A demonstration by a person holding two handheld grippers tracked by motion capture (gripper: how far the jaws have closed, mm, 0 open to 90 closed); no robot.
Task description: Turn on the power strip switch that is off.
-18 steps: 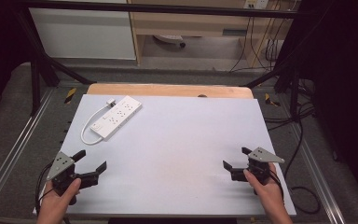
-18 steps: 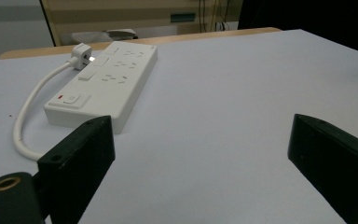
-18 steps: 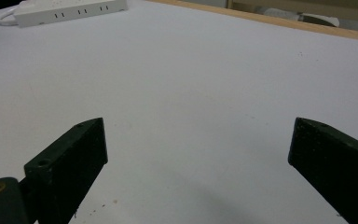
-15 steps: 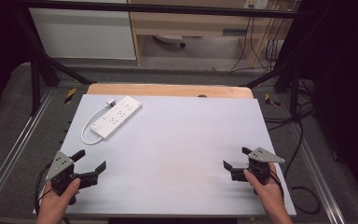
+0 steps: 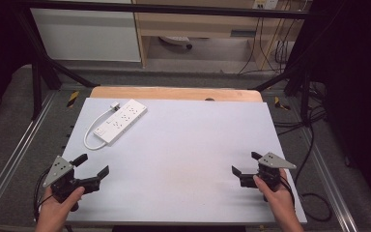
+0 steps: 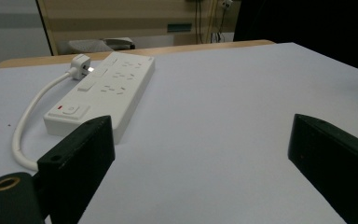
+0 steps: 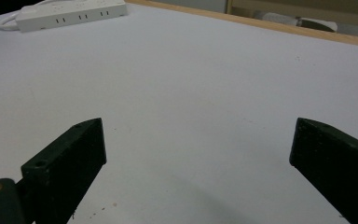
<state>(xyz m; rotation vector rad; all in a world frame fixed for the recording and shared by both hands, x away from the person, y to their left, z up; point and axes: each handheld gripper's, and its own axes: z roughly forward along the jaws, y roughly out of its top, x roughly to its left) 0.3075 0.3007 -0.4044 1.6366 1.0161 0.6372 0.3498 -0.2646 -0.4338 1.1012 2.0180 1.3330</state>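
A white power strip [image 5: 121, 121] lies at the far left of the white table [image 5: 183, 145], its short white cable [image 5: 92, 135] looped back and its plug [image 5: 114, 105] lying beside the strip's far end. In the left gripper view the power strip [image 6: 105, 86] is just ahead of the jaws, its red-marked switch [image 6: 69, 110] nearest. My left gripper [image 5: 92, 165] hovers near the front left corner, open and empty. My right gripper [image 5: 245, 163] sits at the front right, also open with nothing between its jaws. From the right gripper view the power strip [image 7: 70, 14] is far off at the top left.
A wooden board edge [image 5: 174, 93] runs along the table's back. Metal rails [image 5: 9, 164] flank the table on both sides. Cables [image 5: 314, 145] trail down on the right. A pale cabinet [image 5: 84, 34] and a wooden shelf [image 5: 198, 24] stand behind.
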